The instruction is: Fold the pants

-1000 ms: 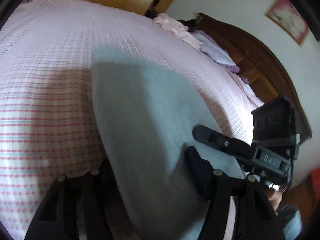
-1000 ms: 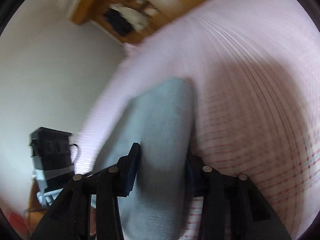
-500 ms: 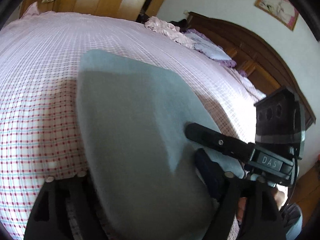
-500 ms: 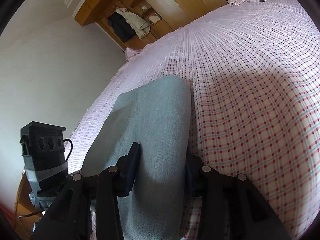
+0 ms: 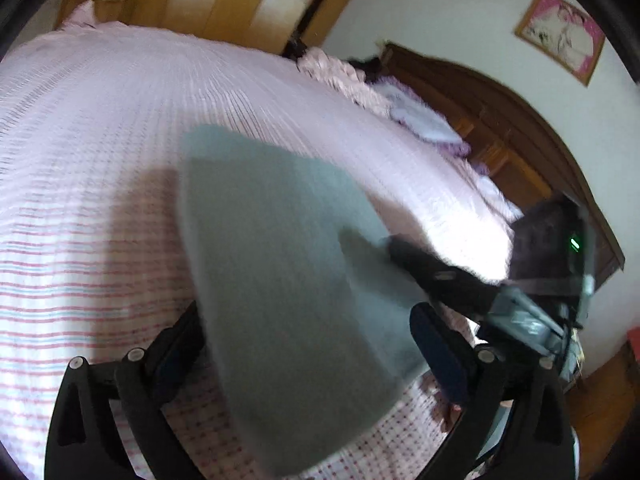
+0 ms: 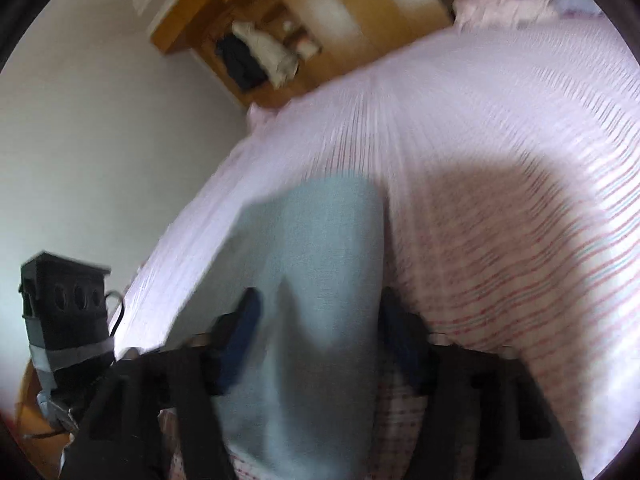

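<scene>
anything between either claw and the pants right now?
Nothing visible. The folded pants lie on the checked bedspread, directly between the fingers of the left claw and the right claw. Both claws' jaws are opening, pads off the cloth.

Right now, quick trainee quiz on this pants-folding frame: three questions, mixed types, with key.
1. True or false: the grey pants lie on a checked bedsheet.
2. Multiple choice: on the wall above the wooden headboard hangs A) a clock, B) a framed picture, C) a mirror.
3. Fill in: the fabric runs between the fingers of the left hand-held gripper and of the right hand-held gripper, and both sets of jaws are ____.

Key: 1 true; 2 B, framed picture; 3 opening.
</scene>
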Demonstrator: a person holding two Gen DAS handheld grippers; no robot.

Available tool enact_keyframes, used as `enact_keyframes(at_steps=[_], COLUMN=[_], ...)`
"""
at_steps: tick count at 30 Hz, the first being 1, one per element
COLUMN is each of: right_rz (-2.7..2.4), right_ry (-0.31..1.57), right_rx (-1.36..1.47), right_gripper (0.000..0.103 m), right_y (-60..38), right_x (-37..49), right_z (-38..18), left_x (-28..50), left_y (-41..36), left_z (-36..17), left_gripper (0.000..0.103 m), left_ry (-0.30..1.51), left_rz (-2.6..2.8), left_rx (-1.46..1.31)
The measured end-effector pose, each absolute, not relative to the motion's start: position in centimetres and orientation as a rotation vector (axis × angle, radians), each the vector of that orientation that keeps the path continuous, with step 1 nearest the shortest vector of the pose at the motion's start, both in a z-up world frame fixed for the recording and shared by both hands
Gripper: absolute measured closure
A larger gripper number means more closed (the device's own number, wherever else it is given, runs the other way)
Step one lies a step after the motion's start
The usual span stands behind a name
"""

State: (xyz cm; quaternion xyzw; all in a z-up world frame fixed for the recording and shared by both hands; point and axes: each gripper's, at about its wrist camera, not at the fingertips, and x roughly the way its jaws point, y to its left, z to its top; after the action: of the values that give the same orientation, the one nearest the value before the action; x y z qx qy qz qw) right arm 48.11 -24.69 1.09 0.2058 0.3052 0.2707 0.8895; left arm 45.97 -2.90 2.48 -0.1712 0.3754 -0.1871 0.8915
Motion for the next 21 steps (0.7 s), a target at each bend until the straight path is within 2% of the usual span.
enact_keyframes(at_steps=[1, 2, 5, 10, 16, 21], right_rz=[0.558, 0.546, 0.475, 0.390, 0.317, 0.309], right_ry=[0.567, 0.514, 0.388, 0.306, 0.271, 0.251], right_rx=[0.431, 0.428, 0.373, 0.247, 0.069, 0.055], right_gripper=[0.022, 0.020, 0.017, 0.013, 0.012, 0.011], right_y=[-25.1, -25.3, -25.4, -24.1, -22.8, -22.2], right_x=[47.4, 46.8, 45.0, 43.4, 40.5, 37.1], right_z=[2.0, 2.6, 4.2, 5.9, 8.0, 8.3], left_x=[45.8, 45.2, 43.5, 40.7, 37.7, 34.8], left_y=[-2.7, -2.5, -2.4, -3.6, -5.6, -6.0], left_z=[3.0, 3.8, 5.7, 7.3, 7.5, 6.6], left_gripper=[0.002, 0.002, 0.002, 0.000, 0.000, 0.000], left_ry=[0.757, 0.716, 0.575, 0.418, 0.351, 0.410], left_rz=[-0.363, -0.307, -0.178, -0.174, -0.153, -0.213], left_rx=[-0.348, -0.315, -0.236, -0.120, 0.021, 0.011])
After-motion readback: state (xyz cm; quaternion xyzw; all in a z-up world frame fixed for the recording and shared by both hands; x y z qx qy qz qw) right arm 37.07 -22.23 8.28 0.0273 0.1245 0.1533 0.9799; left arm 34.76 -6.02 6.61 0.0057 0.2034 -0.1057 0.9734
